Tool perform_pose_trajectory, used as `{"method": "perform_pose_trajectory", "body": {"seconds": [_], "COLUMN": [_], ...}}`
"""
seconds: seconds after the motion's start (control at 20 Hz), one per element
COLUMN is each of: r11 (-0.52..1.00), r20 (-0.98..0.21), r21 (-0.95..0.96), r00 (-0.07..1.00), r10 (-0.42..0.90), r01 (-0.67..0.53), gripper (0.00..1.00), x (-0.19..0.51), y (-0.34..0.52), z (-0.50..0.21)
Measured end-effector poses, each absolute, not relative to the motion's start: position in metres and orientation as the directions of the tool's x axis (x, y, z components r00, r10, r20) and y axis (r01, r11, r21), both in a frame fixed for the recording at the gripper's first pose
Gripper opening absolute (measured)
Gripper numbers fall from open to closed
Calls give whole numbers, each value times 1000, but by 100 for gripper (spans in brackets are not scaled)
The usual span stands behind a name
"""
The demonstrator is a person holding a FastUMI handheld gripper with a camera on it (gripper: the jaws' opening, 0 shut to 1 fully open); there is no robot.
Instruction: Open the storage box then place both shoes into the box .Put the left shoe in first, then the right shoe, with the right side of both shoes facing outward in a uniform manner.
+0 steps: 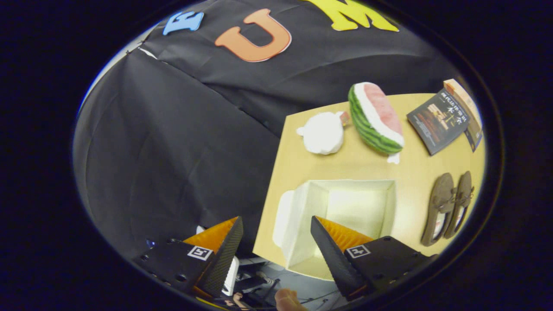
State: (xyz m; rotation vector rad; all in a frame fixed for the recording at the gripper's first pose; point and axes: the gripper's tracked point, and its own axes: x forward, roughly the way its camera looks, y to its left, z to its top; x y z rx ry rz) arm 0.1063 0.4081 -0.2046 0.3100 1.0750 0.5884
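The hand-held gripper [276,242] hangs spread, holding nothing. The storage box [345,216] already sits open just ahead. I think it should swing to the shoes [449,207] beside the box, then pinch the left one gently.

One open storage box [345,216], two shoes [449,207] at its three o'clock, one watermelon toy [376,119], one white plush [323,133], one booklet [437,121] at one o'clock.

We see characters too small to read on the dark rectangular booklet [437,122], nothing else legible
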Motion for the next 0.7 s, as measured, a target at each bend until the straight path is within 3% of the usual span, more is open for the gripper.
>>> {"method": "perform_pose_trajectory", "body": {"seconds": [0.4,0.7], "r11": [909,955], "r20": [-806,-885], "r21": [361,254], "r00": [419,361], "r10": [417,294], "r01": [-209,-153], "gripper": [96,96], "x": [150,138], "y": [241,139], "z": [-253,-320]}}
